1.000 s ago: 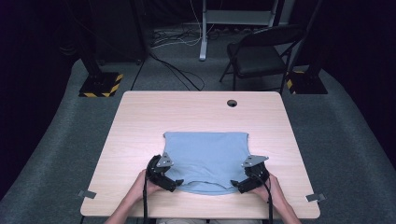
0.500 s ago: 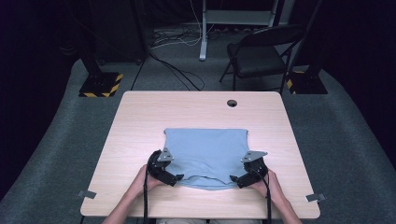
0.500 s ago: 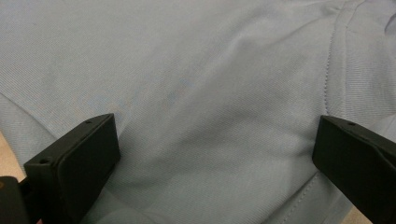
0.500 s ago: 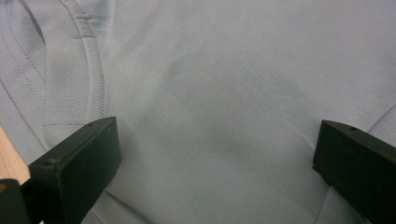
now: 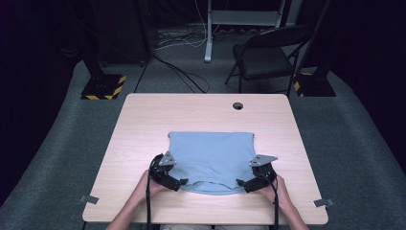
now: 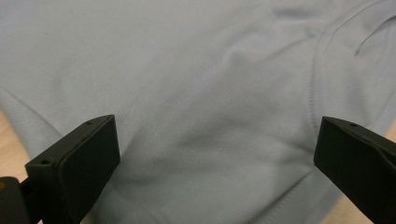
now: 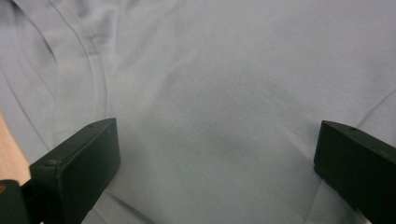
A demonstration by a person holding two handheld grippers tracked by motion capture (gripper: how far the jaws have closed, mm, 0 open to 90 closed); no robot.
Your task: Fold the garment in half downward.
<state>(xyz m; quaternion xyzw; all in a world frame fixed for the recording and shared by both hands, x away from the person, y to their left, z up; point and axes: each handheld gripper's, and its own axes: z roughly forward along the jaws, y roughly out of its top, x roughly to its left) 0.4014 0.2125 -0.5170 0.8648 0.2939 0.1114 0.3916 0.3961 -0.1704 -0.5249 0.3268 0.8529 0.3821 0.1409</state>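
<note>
A light blue shirt [image 5: 210, 160] lies folded flat on the wooden table [image 5: 201, 112], near its front edge. My left gripper [image 5: 181, 182] rests at the shirt's near left corner, jaws pointing inward. It is open over the cloth [image 6: 205, 93], with nothing pinched between the jaws. My right gripper [image 5: 242, 183] sits at the near right corner, mirrored. It is open too, jaws wide above the blue fabric [image 7: 219, 93] and its curved seam [image 7: 100, 79].
A round cable hole [image 5: 238, 106] is at the table's far edge. A black folding chair [image 5: 268, 52] stands behind the table. Striped stand bases [image 5: 103, 87] sit on the floor at the back left and back right. Tape tabs [image 5: 88, 199] mark the table's front corners.
Both grippers have slid slightly toward the front edge and the shirt's near hem has come with them a little. The shirt looks a bit shorter front to back.
</note>
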